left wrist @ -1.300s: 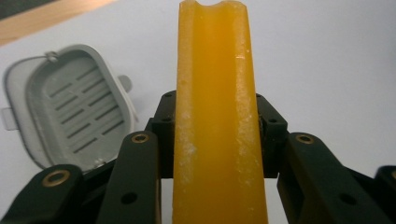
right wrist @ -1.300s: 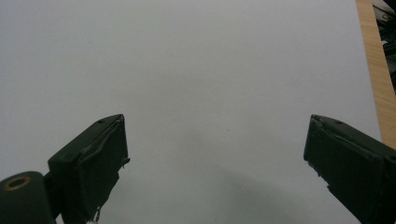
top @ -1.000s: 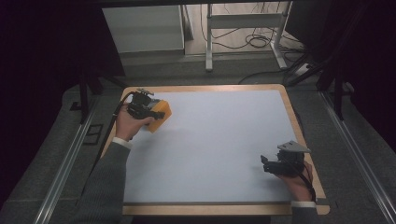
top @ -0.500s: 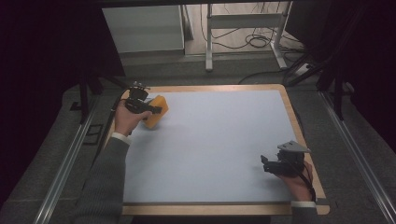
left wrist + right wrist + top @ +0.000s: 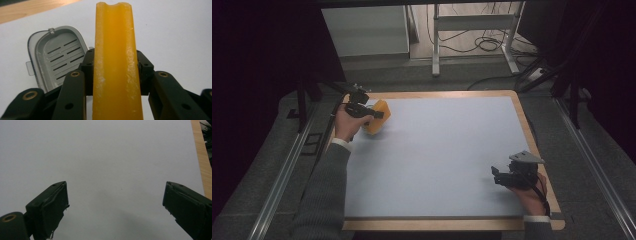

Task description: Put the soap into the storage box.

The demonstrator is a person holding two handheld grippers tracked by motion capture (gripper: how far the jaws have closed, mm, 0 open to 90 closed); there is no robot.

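An orange-yellow bar (image 5: 379, 121) is held near the far left corner of the pale mat (image 5: 437, 155). My left gripper (image 5: 371, 115) is shut on it. In the left gripper view the bar (image 5: 115, 37) stands lengthwise between the black jaws, whose pads press on both its sides, and my left gripper (image 5: 115, 64) is tight around it. Just beyond and to the left lies a grey slotted soap dish (image 5: 56, 55) on the mat. My right gripper (image 5: 496, 176) rests near the front right edge, and in the right gripper view my right gripper (image 5: 116, 202) is open with nothing between the jaws.
The mat lies on a wooden board whose rim (image 5: 530, 131) shows along the right and far sides. Metal rails (image 5: 287, 170) run beside the table. A white cabinet (image 5: 364, 30) and a metal stand (image 5: 472, 22) with cables stand on the floor beyond.
My left hand has carried the orange bar a little to the left and toward the far edge. The right hand has stayed where it was.
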